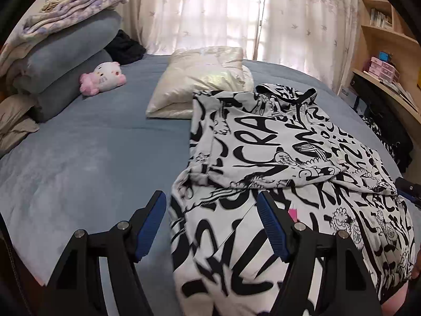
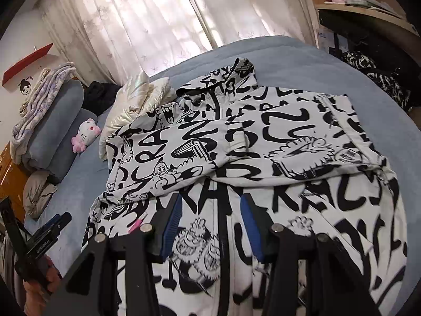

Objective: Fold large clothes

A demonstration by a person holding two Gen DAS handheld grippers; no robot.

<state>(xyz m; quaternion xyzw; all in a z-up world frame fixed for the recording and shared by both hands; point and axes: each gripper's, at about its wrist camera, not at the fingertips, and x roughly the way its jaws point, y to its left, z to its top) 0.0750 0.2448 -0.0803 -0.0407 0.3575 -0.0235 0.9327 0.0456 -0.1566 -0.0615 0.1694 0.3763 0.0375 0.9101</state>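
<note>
Home bedroom: blue-covered bed [image 1: 86, 158] w/ pillow [image 1: 200, 84], stacked bedding [image 1: 65, 44], plush toy [image 1: 102, 77], sheer window curtains [image 1: 210, 10], bookshelf [image 1: 381, 26] on right.

We see the black-and-white graffiti-print garment [image 1: 276, 142] lying flat on the blue bed [image 1: 92, 152], sleeves folded inward.

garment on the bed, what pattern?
White with black graffiti lettering and cartoon doodles on the garment; clearest in the right wrist view.

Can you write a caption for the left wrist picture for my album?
Open left claw hovering over a black-and-white graffiti shirt half folded on a blue bed.
</note>
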